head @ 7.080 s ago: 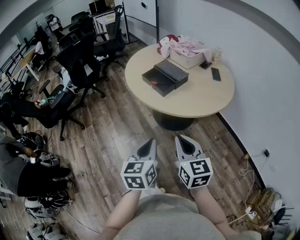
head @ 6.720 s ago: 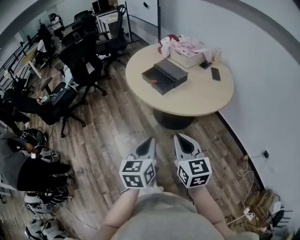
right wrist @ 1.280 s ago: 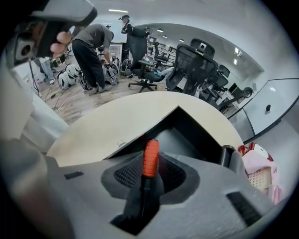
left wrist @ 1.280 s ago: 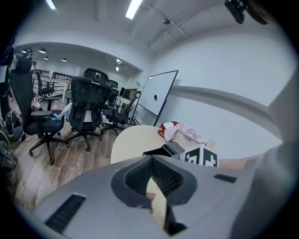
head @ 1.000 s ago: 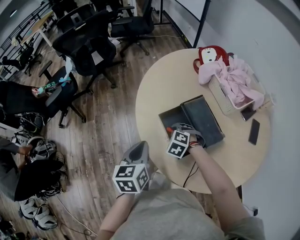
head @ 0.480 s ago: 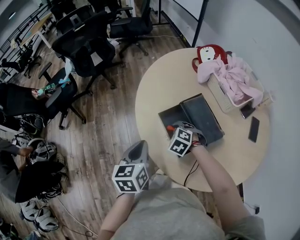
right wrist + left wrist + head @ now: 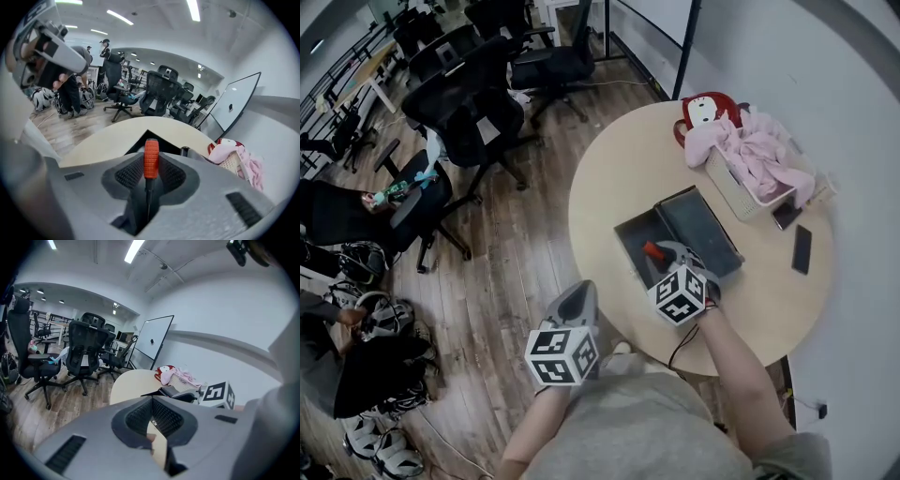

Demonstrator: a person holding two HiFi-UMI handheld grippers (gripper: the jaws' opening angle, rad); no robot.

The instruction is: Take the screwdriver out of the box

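Observation:
The screwdriver (image 7: 151,159) has a ribbed orange handle and a thin dark shaft. My right gripper (image 7: 151,163) is shut on it, handle sticking up past the fingertips. In the head view this gripper (image 7: 664,255) holds the screwdriver (image 7: 654,250) just above the open black box (image 7: 630,236), which lies on the round beige table (image 7: 609,178); the box lid (image 7: 698,228) lies flat to the right. My left gripper (image 7: 577,302) hangs over the wooden floor in front of the table, jaws together with nothing in them. In the left gripper view, the box (image 7: 174,392) shows beyond the fingertips.
A white basket of pink clothes (image 7: 750,167) and a red soft toy (image 7: 705,108) sit at the table's far side. A dark phone (image 7: 802,248) lies on its right. Black office chairs (image 7: 473,112) stand to the left on the wood floor. A thin cable (image 7: 679,347) hangs off the near edge.
My right gripper has risen out of the box with the screwdriver and rolled, so the orange handle now shows above the box rim. The left gripper has stayed put.

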